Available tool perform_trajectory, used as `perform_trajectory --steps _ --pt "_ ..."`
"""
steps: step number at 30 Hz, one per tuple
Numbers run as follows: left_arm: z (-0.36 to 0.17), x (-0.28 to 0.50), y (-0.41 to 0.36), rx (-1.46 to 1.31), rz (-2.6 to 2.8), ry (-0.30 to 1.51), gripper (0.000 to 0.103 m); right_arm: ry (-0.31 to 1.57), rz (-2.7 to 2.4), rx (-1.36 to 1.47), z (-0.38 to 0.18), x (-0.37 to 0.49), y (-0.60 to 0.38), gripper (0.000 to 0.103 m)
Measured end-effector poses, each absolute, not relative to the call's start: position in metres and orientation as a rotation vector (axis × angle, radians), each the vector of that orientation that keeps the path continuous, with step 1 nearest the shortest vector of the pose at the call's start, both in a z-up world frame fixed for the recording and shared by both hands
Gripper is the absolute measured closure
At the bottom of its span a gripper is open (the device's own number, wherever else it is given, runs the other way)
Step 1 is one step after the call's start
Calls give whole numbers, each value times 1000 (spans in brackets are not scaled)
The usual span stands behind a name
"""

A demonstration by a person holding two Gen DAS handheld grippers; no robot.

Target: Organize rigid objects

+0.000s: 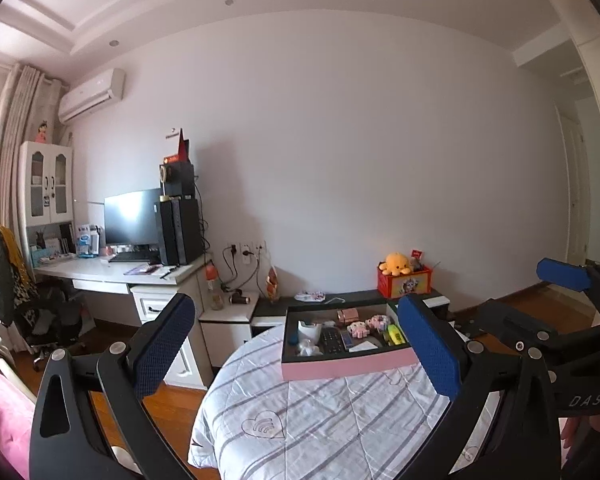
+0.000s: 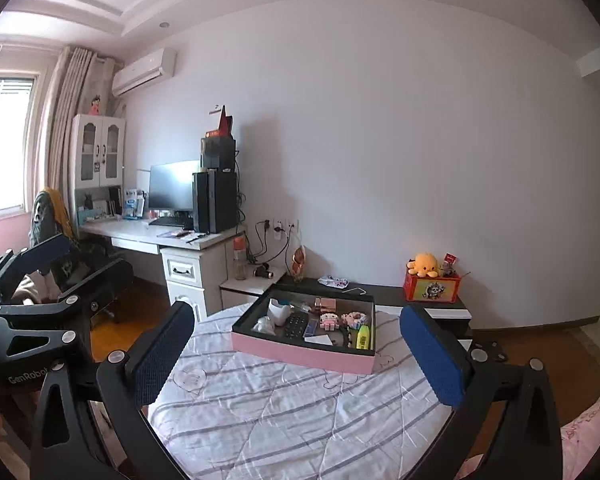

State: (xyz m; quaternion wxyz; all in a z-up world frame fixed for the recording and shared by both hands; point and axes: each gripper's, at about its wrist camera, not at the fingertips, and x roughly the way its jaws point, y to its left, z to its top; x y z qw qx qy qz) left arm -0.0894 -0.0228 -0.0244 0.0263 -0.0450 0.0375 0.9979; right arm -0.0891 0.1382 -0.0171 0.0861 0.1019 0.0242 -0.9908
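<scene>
One pink box (image 2: 300,354) mid-frame on striped bedding (image 2: 284,412), one black remote (image 2: 296,325), one yellow bottle (image 2: 363,338), left gripper (image 1: 296,344) and right gripper (image 2: 296,354) both spread wide, empty

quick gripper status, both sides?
Left gripper: open, empty, short of the pink-walled box of small items.
Right gripper: open, empty, also short of it.

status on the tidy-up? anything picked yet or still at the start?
Done: nothing visibly sorted; small items, including a black remote control and a yellow-green highlighter, lie jumbled in the shallow pink-sided box on the striped quilt.
In hand: nothing. Left gripper and right gripper are both open, short of the box.
Left: essentially all the organizing.
</scene>
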Motion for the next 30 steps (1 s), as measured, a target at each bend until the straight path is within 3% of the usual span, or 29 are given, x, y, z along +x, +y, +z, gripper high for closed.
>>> perform_trajectory --steps 30 --pt "-14 -93 -28 45 3103 107 0 129 -2972 169 -2 -93 128 0"
